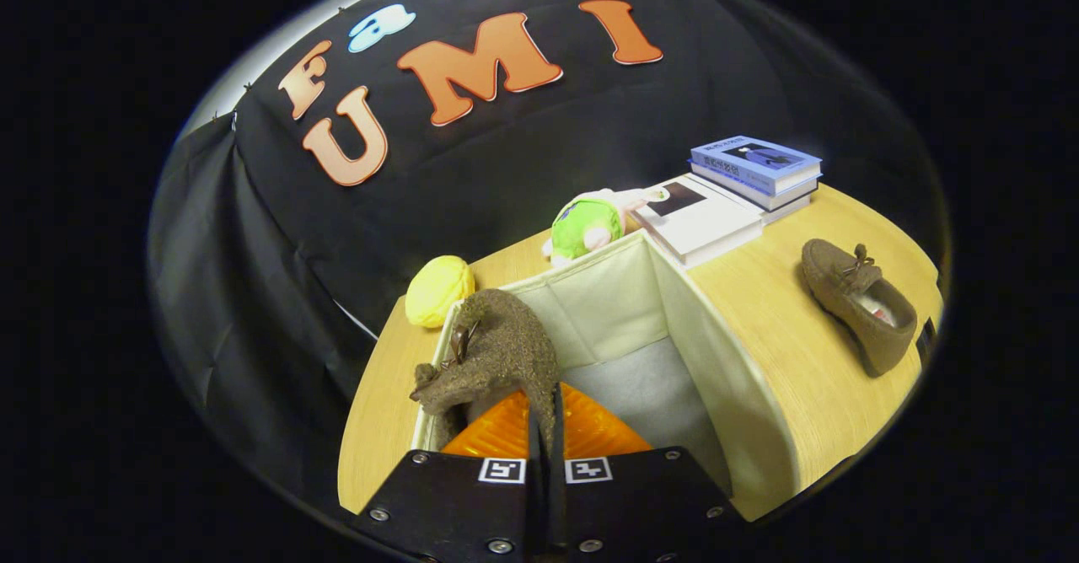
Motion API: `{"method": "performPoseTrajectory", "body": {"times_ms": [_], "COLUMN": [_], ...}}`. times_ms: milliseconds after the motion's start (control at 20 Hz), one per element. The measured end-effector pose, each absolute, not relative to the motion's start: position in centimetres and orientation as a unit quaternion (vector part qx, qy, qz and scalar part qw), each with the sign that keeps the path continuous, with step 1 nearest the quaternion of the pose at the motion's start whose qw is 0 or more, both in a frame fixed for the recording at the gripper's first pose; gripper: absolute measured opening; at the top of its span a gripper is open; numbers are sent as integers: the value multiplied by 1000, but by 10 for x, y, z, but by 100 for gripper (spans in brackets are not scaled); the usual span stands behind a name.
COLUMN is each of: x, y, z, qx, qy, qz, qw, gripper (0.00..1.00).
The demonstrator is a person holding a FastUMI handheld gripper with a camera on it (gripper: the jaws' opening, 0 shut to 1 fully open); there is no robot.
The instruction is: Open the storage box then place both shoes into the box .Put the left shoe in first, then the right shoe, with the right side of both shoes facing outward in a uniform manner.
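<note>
A cream fabric storage box [716,352] stands open on the wooden table, its grey floor bare. My gripper [546,428] is shut on the heel edge of a brown suede shoe [497,352], which hangs over the box's left side with its toe pointing away from me. The thin shoe wall is pinched between the two fingers. The other brown shoe [856,302] lies on the table to the right of the box, its opening facing up.
A yellow ball [438,291] sits on the table behind the box's left corner. A green and pink plush toy [590,224] lies just beyond the box. White and blue books [733,196] are stacked at the back right. The table [784,361] ends close on the left and the right.
</note>
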State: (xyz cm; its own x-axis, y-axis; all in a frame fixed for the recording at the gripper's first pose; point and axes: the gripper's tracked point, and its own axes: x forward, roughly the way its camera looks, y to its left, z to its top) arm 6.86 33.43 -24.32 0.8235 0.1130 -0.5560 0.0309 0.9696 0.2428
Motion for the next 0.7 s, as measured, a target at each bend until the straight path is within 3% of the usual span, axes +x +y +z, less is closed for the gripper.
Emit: {"method": "performPoseTrajectory", "body": {"times_ms": [100, 200, 350, 400, 550, 700], "x": [68, 60, 55, 58, 55, 48], "y": [338, 327, 327, 335, 331, 325], "z": [-251, -266, -265, -252, -228, -224], "qx": [106, 71, 60, 73, 61, 65], "qy": [308, 333, 330, 311, 286, 281], "qz": [24, 8, 18, 31, 36, 45], "qw": [945, 940, 942, 947, 956, 956], "gripper": [6, 30, 58, 61, 97, 99]}}
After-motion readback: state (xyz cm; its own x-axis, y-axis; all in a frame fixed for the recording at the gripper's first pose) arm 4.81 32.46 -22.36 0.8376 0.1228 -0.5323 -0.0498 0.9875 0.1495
